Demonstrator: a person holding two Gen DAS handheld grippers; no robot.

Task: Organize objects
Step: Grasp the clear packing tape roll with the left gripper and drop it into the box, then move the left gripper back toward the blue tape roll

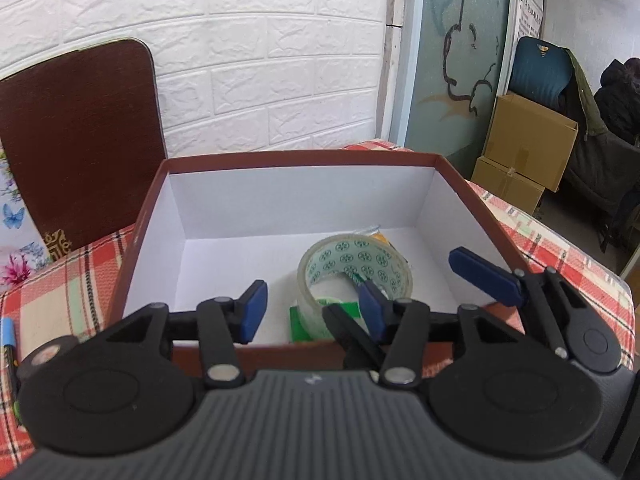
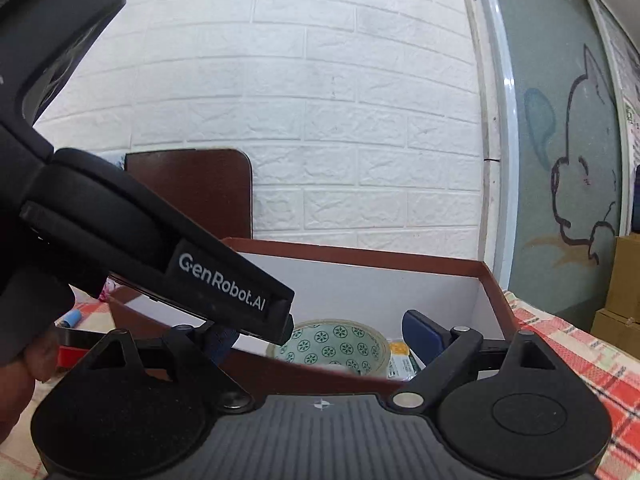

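Tape roll (image 1: 354, 276): glossy ring, in smooth white-lined box (image 1: 224, 220) | left tongs (image 1: 314, 310) spread | right tongs (image 2: 320, 338) spread

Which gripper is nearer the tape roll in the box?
Left, narrowly. The left gripper has its right pad overlapping the near rim of the tape roll; the right gripper shows one pad off to the roll's right, apart from it.
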